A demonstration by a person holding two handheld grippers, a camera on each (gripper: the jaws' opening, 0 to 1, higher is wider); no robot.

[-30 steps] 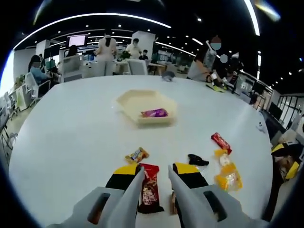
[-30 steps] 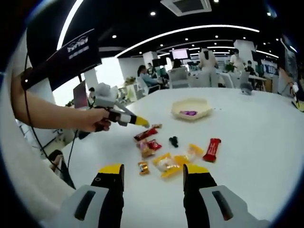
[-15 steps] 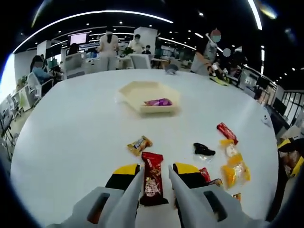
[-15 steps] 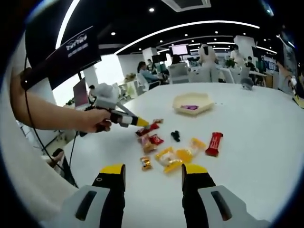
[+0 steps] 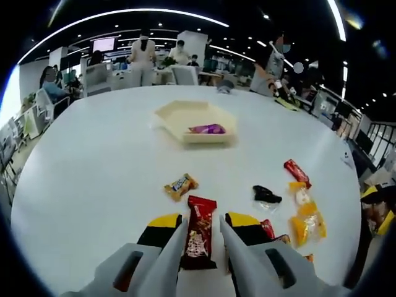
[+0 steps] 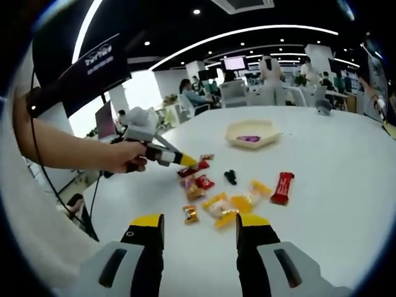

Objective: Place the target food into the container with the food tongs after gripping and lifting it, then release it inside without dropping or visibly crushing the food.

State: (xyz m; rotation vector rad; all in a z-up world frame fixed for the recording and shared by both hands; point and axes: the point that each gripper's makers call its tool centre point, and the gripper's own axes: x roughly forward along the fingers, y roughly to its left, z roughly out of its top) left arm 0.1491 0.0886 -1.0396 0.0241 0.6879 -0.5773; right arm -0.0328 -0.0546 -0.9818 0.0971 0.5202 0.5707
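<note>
White is the round table [image 5: 93, 173] that carries everything, and the beige hexagonal container [image 5: 195, 120] stands toward its far edge with one purple packet [image 5: 207, 129] already inside. The left gripper [image 5: 201, 232] has its jaws close together around a dark red snack bar [image 5: 198, 234]; the bar lies lengthwise between the yellow tips, which seem to pinch it on both long sides. I cannot tell if the bar is already off the table or resting on it. In the right gripper view the left gripper [image 6: 185, 162] is at the near left part of the table, held by the person's hand [image 6: 124, 156], its tips at the red bar [image 6: 192, 167].

The right gripper [image 6: 201, 226] waits above the near edge with its jaws spread and nothing between them. Beyond it lie the other snacks: a small gold candy [image 5: 180, 185], a black piece [image 5: 266, 195], a red bar [image 6: 281, 187] and some yellow-orange packets [image 6: 232, 204].

My judgement is that the step in hand is gripping and lifting. To do it well, the pressure should be only enough to stop the wrapper from slipping, because more would crush the bar. The lift should go straight up, then travel level toward the far edge, past the gold candy. Over the container, the bar should come low inside the wall before the jaws open, so it does not fall from height or land on the rim.
</note>
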